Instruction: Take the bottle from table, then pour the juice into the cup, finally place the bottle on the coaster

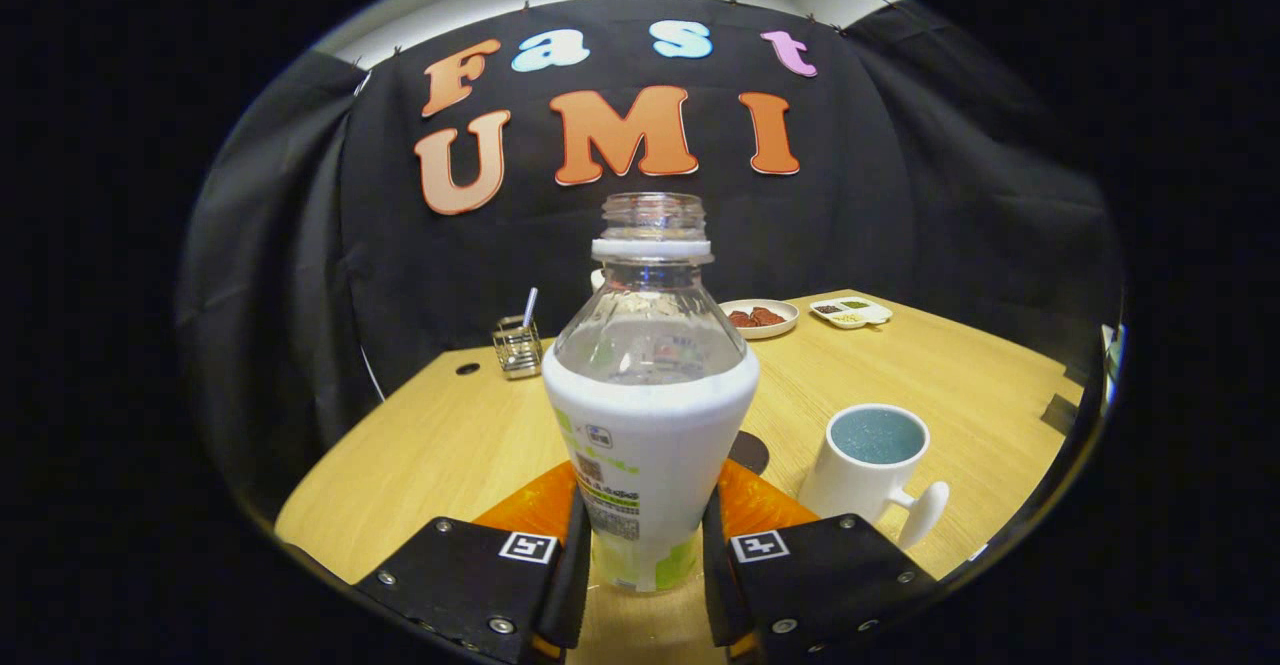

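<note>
My hand-held gripper grasped the upright, uncapped bottle between its 2 fingers; the cup stood near, on the bench.

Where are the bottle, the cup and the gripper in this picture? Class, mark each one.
bottle [648, 435]: gripper view, white label on its body, held between the fingers.
cup [866, 475]: gripper view, white outer wall.
gripper [644, 557]: gripper view, midway between fingertips.
</note>
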Action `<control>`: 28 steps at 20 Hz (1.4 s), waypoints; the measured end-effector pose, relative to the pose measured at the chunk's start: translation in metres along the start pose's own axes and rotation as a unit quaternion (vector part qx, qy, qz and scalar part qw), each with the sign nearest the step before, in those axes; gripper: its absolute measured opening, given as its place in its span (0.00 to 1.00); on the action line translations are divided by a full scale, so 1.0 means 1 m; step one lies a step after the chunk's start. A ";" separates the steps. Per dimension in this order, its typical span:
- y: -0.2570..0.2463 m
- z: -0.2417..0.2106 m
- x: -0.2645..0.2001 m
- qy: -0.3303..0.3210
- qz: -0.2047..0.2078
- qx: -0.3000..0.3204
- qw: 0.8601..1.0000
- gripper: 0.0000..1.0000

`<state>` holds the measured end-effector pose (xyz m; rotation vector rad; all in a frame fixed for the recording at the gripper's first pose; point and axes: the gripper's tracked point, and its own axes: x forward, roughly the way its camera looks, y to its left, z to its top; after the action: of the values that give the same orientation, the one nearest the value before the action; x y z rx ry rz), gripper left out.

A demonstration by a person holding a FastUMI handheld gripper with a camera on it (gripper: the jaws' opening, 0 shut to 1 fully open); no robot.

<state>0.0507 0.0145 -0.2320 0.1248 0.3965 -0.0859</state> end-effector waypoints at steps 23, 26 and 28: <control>0.039 0.054 0.010 0.002 0.098 0.422 0.901 0.50; 0.037 0.056 0.011 0.002 0.101 0.471 0.876 0.49; 0.034 0.055 0.015 0.005 0.098 0.500 0.861 0.50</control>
<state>0.0889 0.0396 -0.1837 1.1983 0.3135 -0.0827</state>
